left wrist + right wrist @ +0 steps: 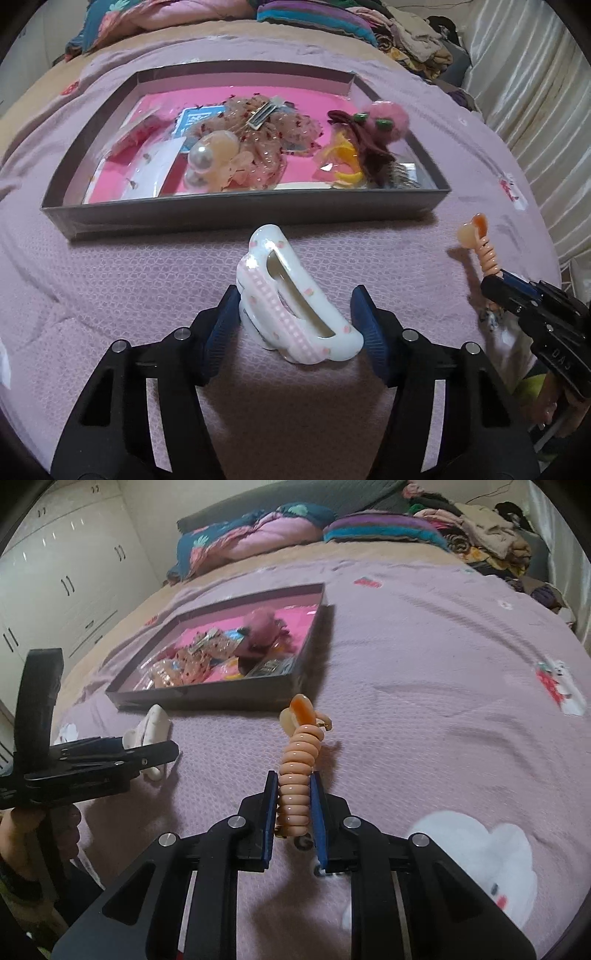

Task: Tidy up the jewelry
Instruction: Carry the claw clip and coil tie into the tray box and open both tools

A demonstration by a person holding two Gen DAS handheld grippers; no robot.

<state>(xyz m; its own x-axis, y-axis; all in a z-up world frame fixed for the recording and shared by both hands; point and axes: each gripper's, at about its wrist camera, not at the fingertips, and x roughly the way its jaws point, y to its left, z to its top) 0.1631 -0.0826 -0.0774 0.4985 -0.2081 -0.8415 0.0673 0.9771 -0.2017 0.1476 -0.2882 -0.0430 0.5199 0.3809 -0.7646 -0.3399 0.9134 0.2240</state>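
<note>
In the left wrist view, a shallow grey tray (236, 218) is seen lying on the pink bedspread (110, 280). Inside it, on a pink floor, a sheer scrunchie with a metal clip (266, 136), a pearl clip (201, 160), a white headband (155, 173), a yellow clip (341, 158) and a pink pompom tie (384, 114) are gathered. Just before the tray's near wall, the white-and-pink claw clip (295, 306) is flanked by the left tongs (295, 325), which are spread and appear barely touching it. Bare bedspread is left on both sides.

In the right wrist view, the peach spiral hair tie (295, 786) is clamped upright between the right tongs (293, 797), raised over the bedspread near the tray's (207, 698) right corner. Wide open bedspread (443, 686) is seen to the right; the left tongs (162, 751) are seen at the left.
</note>
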